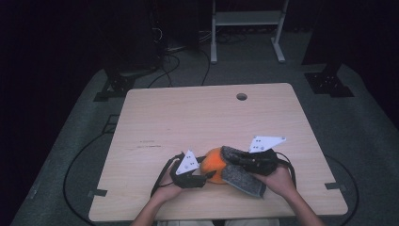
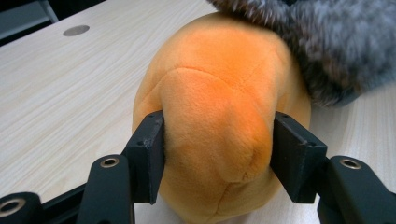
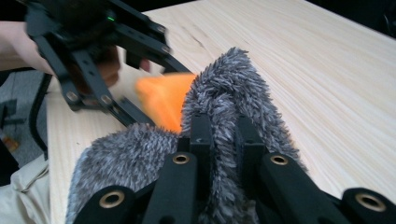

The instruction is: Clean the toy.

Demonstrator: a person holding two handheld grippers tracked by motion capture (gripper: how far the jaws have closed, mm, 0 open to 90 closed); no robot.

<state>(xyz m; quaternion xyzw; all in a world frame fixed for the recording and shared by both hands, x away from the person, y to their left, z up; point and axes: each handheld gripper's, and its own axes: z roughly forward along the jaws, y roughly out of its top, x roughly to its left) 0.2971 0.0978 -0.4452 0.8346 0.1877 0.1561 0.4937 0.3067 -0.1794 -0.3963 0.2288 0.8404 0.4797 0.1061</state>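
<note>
Working an orange plush toy (image 2: 215,126) out of its grey furry cover (image 3: 224,98) near the table's (image 1: 188,113) front edge.

I am pinching a fold of the cover in the right gripper (image 3: 223,128), its jaws nearly together with the fur bunched between them, while the left gripper (image 2: 218,140) is squeezing a rounded bulge of the plush, pads denting it on both sides. Both pieces are looking soft and light; the plush is giving under pressure and could slip, so I am judging the bulge a fair hold if taken deep. The cover is hiding the toy's far end, so I cannot tell what shape it is.
</note>
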